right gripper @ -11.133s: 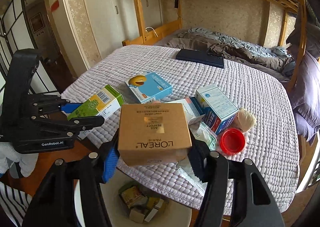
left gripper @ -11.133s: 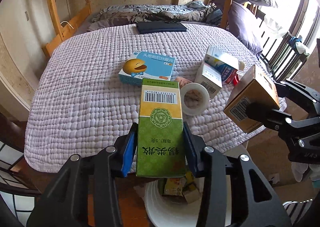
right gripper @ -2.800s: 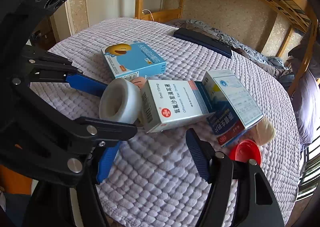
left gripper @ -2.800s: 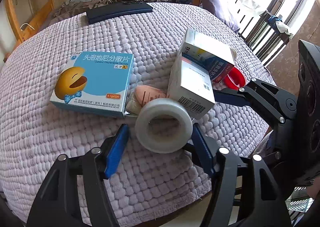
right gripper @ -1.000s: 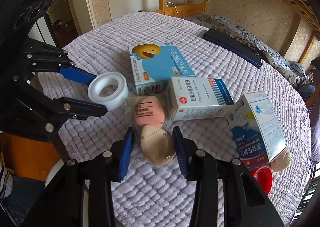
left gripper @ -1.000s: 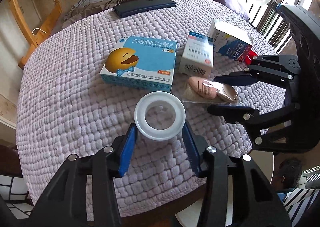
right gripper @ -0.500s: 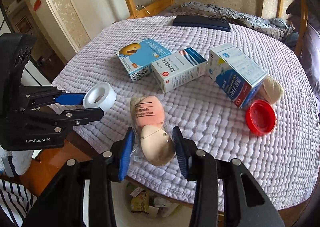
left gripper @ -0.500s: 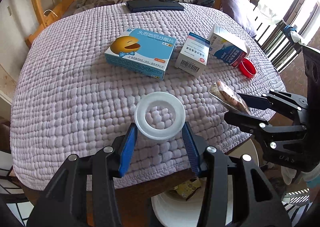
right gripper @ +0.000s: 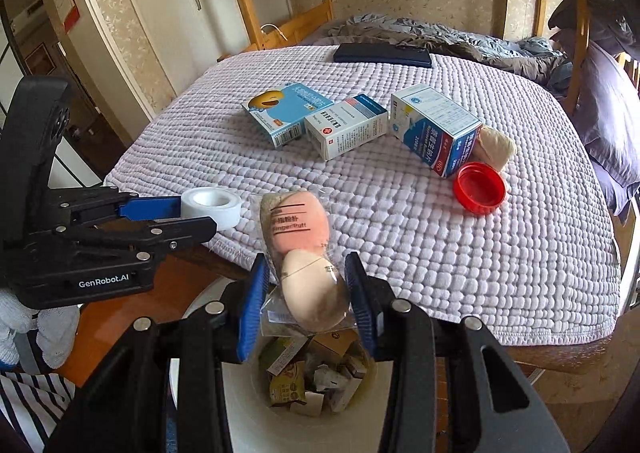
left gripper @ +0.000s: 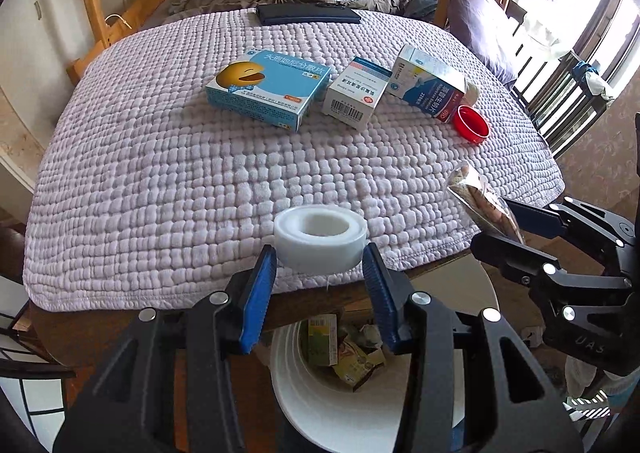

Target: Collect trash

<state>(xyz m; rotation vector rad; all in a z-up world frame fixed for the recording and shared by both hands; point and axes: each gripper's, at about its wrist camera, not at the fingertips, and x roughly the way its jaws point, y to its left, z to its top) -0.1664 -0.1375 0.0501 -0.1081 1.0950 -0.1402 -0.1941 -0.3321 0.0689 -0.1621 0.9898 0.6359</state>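
listing l to r, both wrist views, items on/near lilac quilted cover (left gripper: 160,173) over table:

1. left gripper (left gripper: 320,273) – blue pads (left gripper: 262,293) pinching white tape roll (left gripper: 320,239) by its sides, jaws closing in on it; roll held flat, hole up, off the cover, at the near table edge. in the right wrist view same gripper (right gripper: 200,215) comes in from the left w/ roll (right gripper: 211,207) at its tip.
2. white bin (left gripper: 320,413) – on floor below table edge, under both grippers; holds crumpled cartons & wrappers. right wrist view: bin (right gripper: 256,413) directly beneath the held packet.
3. blue box w/ yellow cartoon face (left gripper: 268,87) – flat on cover, mid-left.
4. white box w/ barcode (left gripper: 354,95) – just beside item 3, right of it.
5. blue-white carton (left gripper: 430,87) – right of item 4, lying on its side, touching or nearly so; cannot tell which.
6. beige round lump (right gripper: 494,147) – against far end of item 5.
7. red cap (left gripper: 471,124) – open side up, just beside item 5's near corner.
8. dark flat case (left gripper: 308,13) – far edge of cover, well apart from the rest.
9. right gripper (right gripper: 306,291) – pressed onto clear packet of makeup puffs (right gripper: 300,253), one pink, one beige; packet off the cover, over the bin. left wrist view: gripper (left gripper: 500,227) at right w/ packet (left gripper: 478,201) edge-on.
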